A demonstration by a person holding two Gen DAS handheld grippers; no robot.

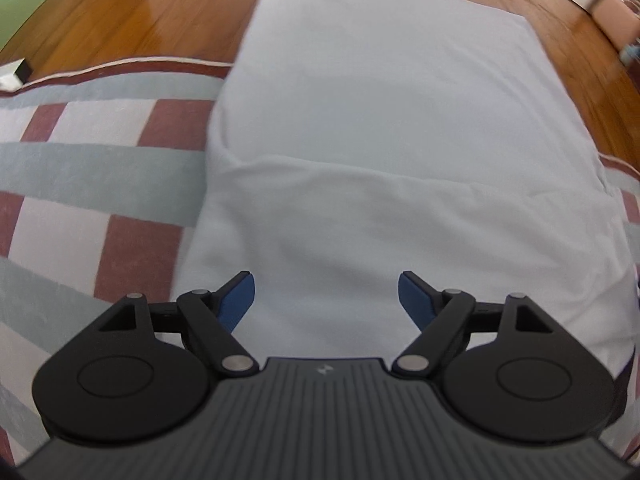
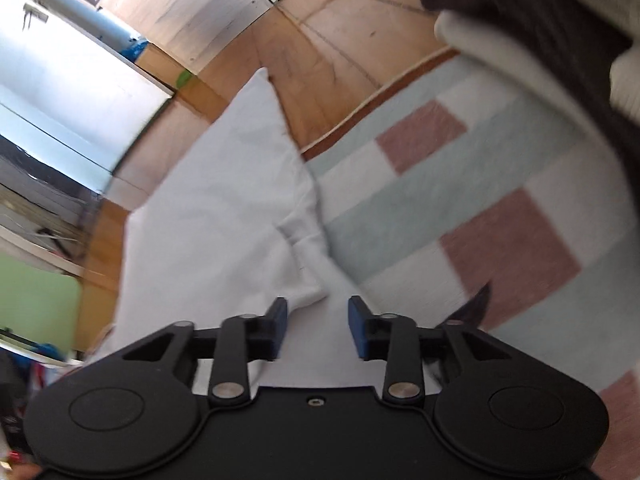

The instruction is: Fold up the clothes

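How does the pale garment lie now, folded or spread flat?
Partly folded: the pale garment shows a layered edge across its middle, and bunched cloth at its side in the right wrist view.

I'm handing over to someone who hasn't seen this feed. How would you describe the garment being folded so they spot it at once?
Find the checked bedspread, with its maroon, grey and white blocks, beside the wooden floor. The pale blue garment lies flat across it, its far end hanging over the edge above the floor. It is the only plain, unpatterned cloth there, and both open hand-held grippers are over its near end.

Left claw (image 1: 327,300) spread wide, right claw (image 2: 318,326) parted, both empty
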